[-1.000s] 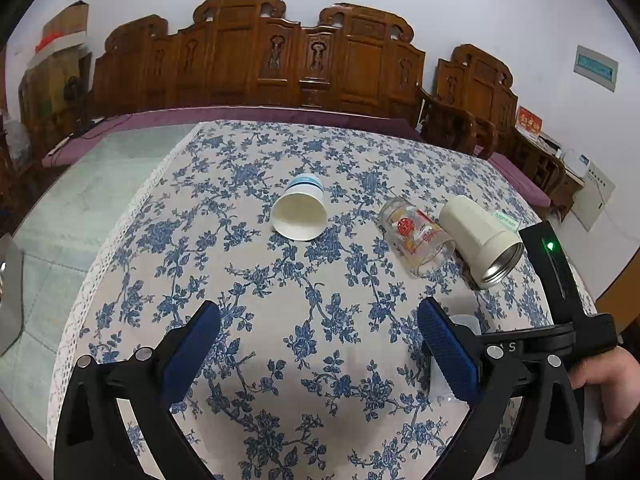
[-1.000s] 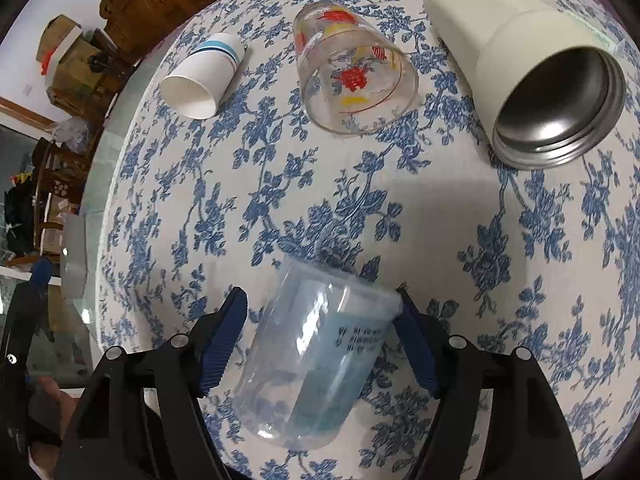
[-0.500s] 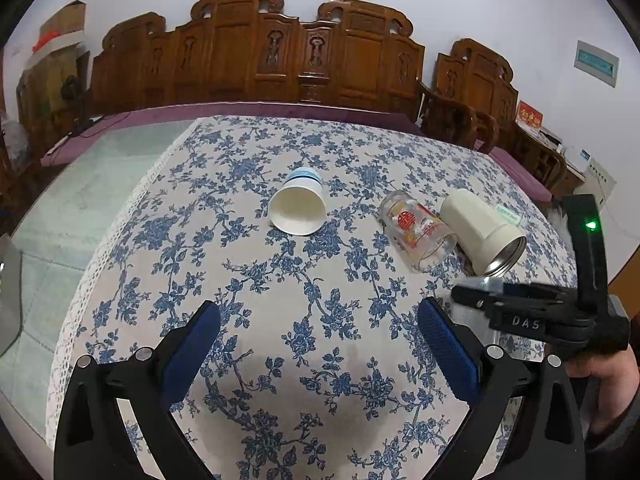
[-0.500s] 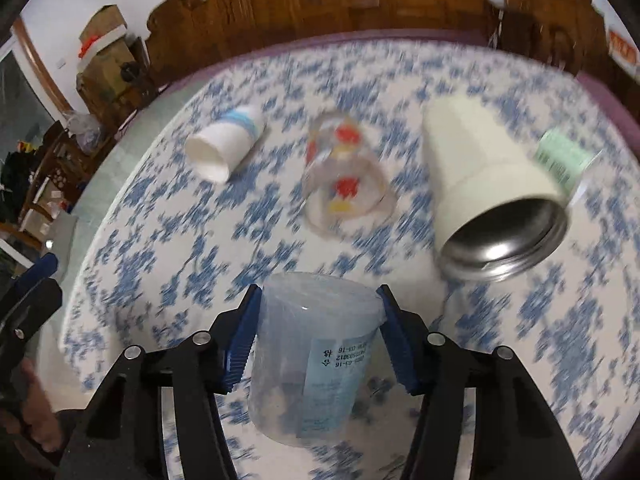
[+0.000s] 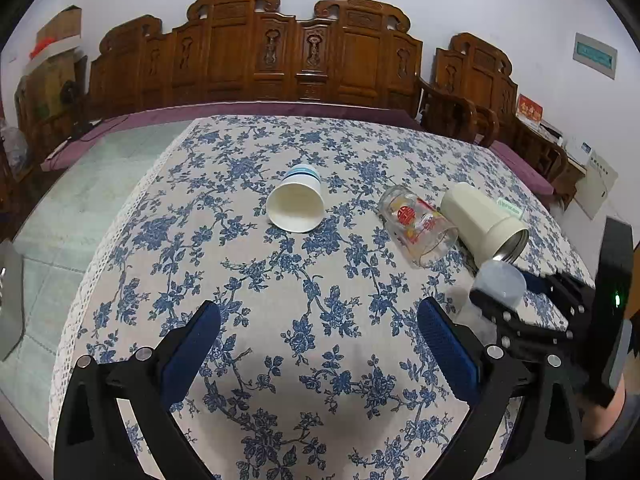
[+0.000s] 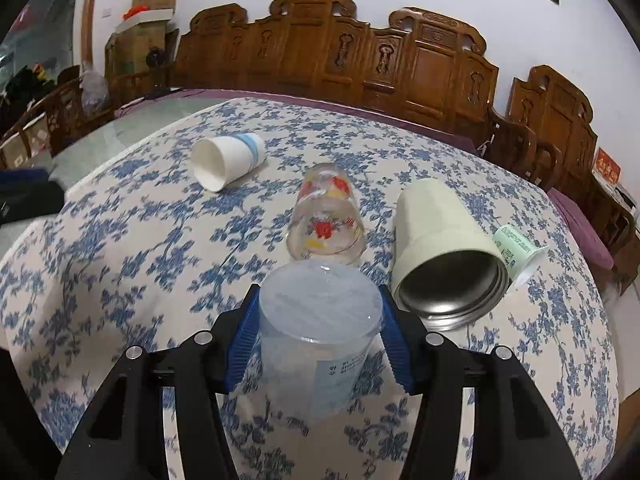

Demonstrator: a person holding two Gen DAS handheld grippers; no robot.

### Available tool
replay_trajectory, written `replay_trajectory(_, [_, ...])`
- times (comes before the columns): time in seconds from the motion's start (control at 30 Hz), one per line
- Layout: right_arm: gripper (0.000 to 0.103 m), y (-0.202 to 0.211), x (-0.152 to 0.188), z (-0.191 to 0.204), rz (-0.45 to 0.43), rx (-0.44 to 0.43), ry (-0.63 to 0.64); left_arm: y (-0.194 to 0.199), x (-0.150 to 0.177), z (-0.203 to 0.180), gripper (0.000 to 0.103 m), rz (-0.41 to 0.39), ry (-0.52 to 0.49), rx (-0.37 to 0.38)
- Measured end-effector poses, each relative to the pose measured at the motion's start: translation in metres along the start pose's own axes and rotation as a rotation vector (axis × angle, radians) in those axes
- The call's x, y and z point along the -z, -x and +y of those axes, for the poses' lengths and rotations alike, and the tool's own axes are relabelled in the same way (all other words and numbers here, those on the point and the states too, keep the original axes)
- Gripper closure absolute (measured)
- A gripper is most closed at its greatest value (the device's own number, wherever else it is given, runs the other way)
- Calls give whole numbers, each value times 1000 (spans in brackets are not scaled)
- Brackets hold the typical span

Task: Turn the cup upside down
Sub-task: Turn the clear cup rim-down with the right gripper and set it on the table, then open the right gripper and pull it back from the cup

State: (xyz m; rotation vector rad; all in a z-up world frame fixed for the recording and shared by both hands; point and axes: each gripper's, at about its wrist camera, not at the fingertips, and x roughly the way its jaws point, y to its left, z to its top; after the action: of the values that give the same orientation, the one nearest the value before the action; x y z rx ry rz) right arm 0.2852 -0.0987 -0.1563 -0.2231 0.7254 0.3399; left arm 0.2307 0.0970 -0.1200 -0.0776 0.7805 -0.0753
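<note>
My right gripper (image 6: 318, 338) is shut on a clear plastic cup (image 6: 320, 332) with a printed label, held above the table with its wide rim toward the camera. The same cup (image 5: 498, 288) shows in the left wrist view, gripped by the right gripper (image 5: 516, 300) at the right. My left gripper (image 5: 320, 352) is open and empty over the near part of the tablecloth. A white paper cup (image 5: 296, 202) (image 6: 228, 158), a printed glass (image 5: 418, 224) (image 6: 326, 220) and a cream steel-lined tumbler (image 5: 484, 220) (image 6: 444, 252) lie on their sides.
The table (image 5: 240, 280) has a blue floral cloth with a lace edge at the left. A small green-labelled white container (image 6: 518, 250) lies behind the tumbler. Carved wooden chairs (image 5: 280, 52) line the far side.
My right gripper has lifted the clear cup off the table and tilted up, turning it from lying flat toward level. My left gripper has stayed put.
</note>
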Motion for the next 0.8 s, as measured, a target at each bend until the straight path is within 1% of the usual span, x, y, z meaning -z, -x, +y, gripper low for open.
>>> replay_trajectory(0.17, [45, 6, 8, 7, 14, -16, -13, 1, -1, 0, 8, -3, 0, 0])
replay_trajectory(0.27, [43, 9, 10, 7, 25, -35, -46, 2, -1, -1, 8, -4, 0, 1])
replay_trajectory(0.33, [42, 9, 10, 2, 47, -66, -86, 2, -1, -1, 8, -5, 0, 2])
replay_trajectory(0.4, [41, 12, 11, 1, 45, -72, -102, 1, 0, -2, 8, -2, -4, 2])
replay_trajectory(0.57, [35, 27, 16, -3, 42, -89, -142, 3, 2, -10, 8, -10, -33, -17])
replay_trajectory(0.67, [31, 40, 21, -7, 37, -95, -160, 3, 6, -16, 8, -9, -52, -40])
replay_trajectory(0.8, [25, 59, 29, -14, 27, -99, -194, 1, 14, -26, 8, 8, -75, -61])
